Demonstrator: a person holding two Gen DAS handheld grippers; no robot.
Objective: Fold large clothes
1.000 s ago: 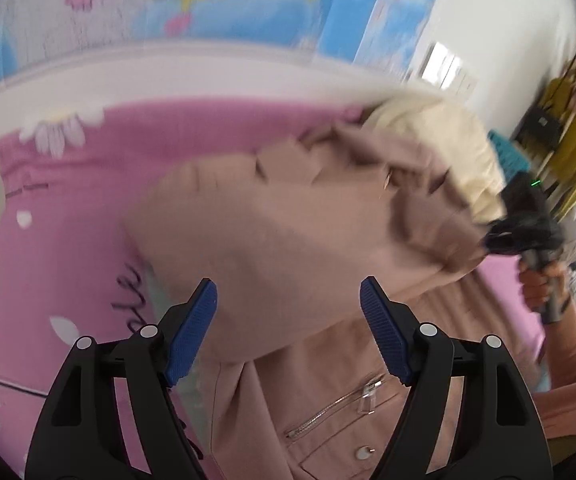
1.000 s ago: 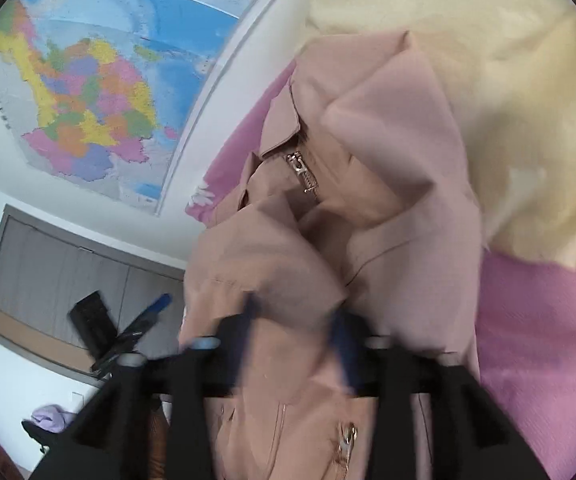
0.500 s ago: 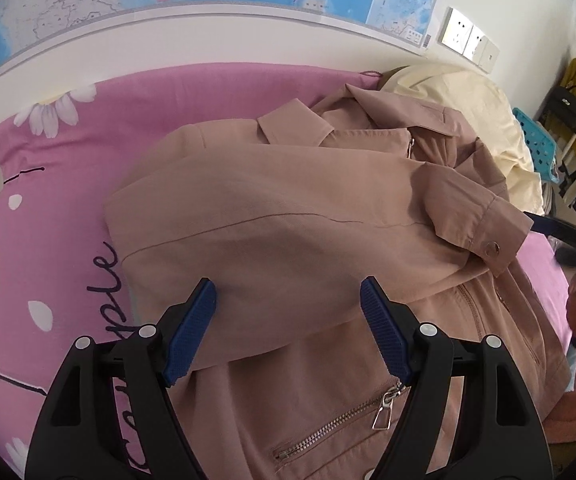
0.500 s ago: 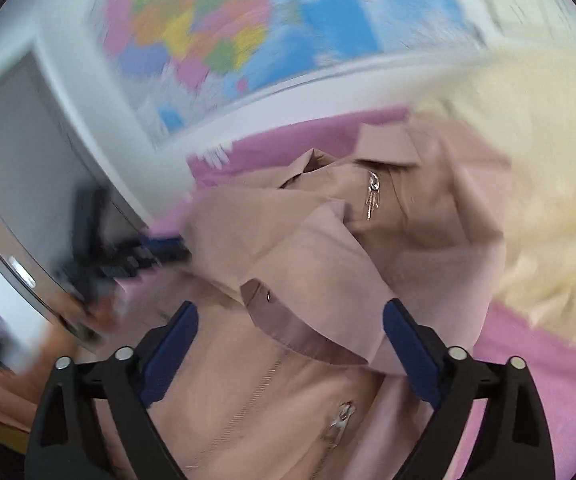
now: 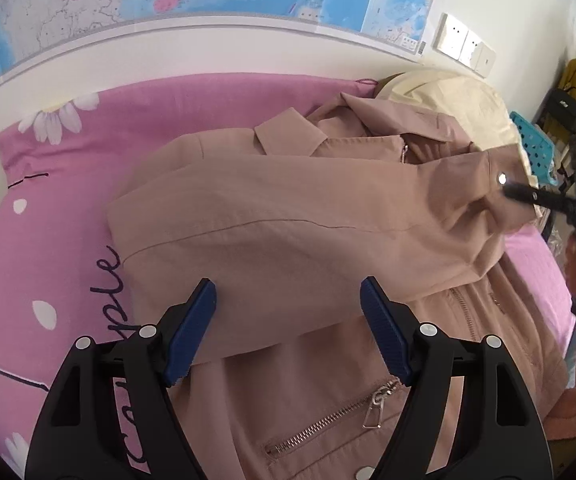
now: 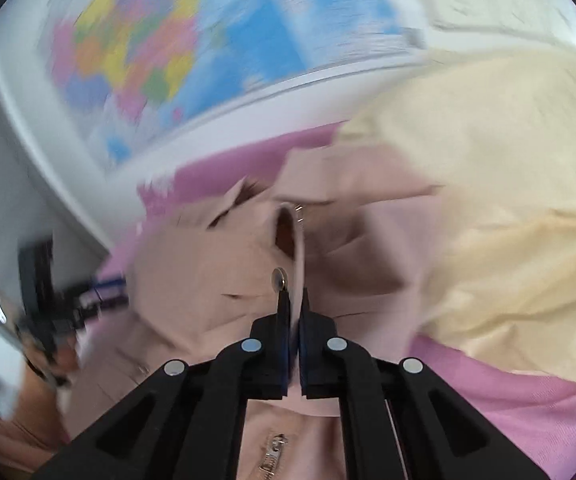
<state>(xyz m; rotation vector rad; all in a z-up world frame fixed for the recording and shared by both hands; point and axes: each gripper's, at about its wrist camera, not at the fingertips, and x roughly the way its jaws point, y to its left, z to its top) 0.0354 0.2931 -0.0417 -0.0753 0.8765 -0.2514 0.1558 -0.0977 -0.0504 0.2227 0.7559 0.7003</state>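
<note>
Although the jacket (image 5: 288, 232) lies mostly flat on the pink bedsheet (image 5: 68, 208) just ahead of the left gripper (image 5: 288, 332), the left wrist view suggests the folding has barely begun: one sleeve (image 5: 327, 216) is laid across the chest, while the body below it looks unfolded, zip pocket showing near the right-hand finger. That gripper's jaws stand spread wide and hold nothing. From here the jacket's long axis runs away from the tool, collar (image 5: 291, 136) at the far end and hem toward the camera; the crossed sleeve runs sideways, its cuff (image 5: 495, 184) out to the right, where the right gripper (image 5: 517, 194) pinches it beside the snap.

As the right wrist view is blurred, details are coarse, yet the right gripper (image 6: 295, 304) has just been closing and is now pressed together on the cuff edge (image 6: 297, 264), the snap (image 6: 278, 278) just beyond its fingertips. Ahead of the tool lies the collar area, with a cream pillow (image 6: 487, 200) to the right. Judging by this, the sleeve is being repositioned, and the other sleeve and the body folds remain.
</note>
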